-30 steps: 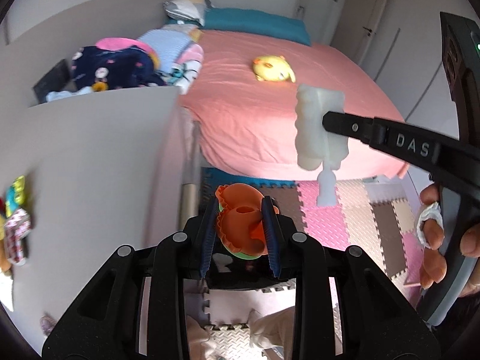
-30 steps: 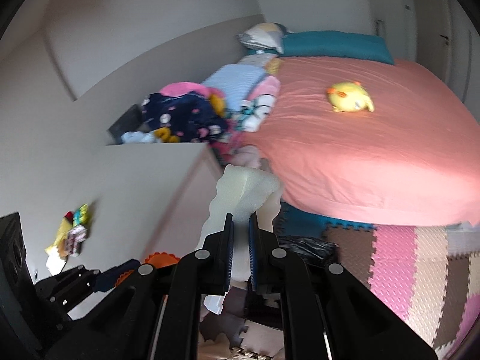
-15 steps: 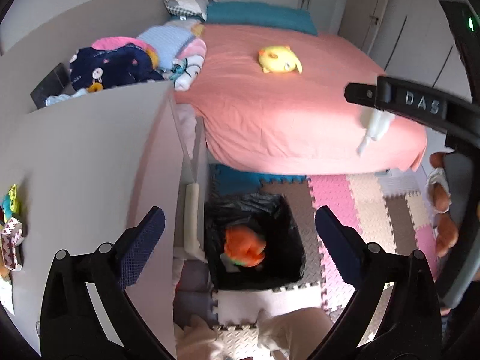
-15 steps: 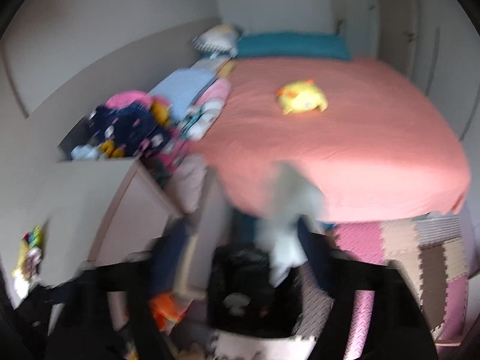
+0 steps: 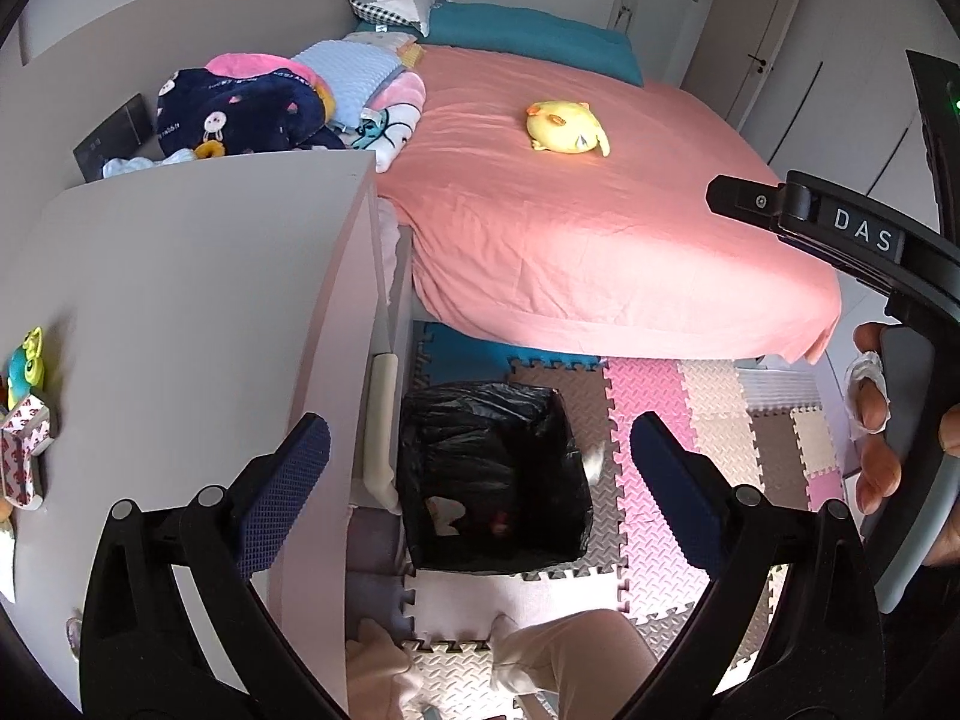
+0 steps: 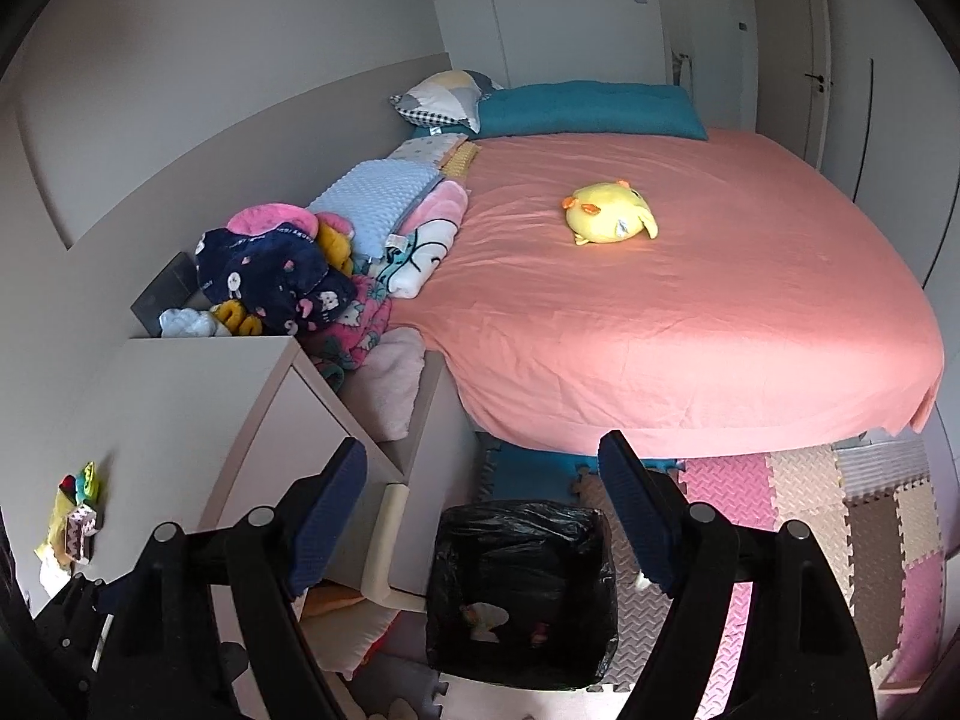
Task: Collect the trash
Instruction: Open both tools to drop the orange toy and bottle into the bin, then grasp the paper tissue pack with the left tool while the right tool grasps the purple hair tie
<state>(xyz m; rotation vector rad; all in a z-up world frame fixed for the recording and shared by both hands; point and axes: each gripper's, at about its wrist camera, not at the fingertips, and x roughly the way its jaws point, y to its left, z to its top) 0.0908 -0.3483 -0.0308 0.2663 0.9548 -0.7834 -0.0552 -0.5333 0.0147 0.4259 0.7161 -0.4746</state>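
A bin lined with a black bag (image 5: 480,396) (image 6: 576,588) stands on the floor between the white cabinet and the bed. Pale and orange-red scraps (image 5: 447,519) (image 6: 486,618) lie at its bottom. A small white piece (image 5: 594,456) (image 6: 642,582) shows at the bin's right rim; whether it is inside or beside the bin is unclear. My left gripper (image 5: 480,480) hangs above the bin, open wide and holding nothing. My right gripper (image 6: 483,510) is also open and empty over the bin; its finger (image 5: 744,198) and the hand holding it (image 5: 876,420) show in the left wrist view.
A bed with a pink sheet (image 5: 600,252) carries a yellow plush (image 5: 567,129) and piled clothes (image 6: 276,276). The white cabinet (image 5: 180,312) at left bears small toys (image 5: 24,414). Foam puzzle mats (image 5: 678,408) cover the floor. A person's feet (image 5: 516,660) stand before the bin.
Both grippers opened. The orange piece left my left gripper and the white foam piece left my right one, both dropping toward the bin.
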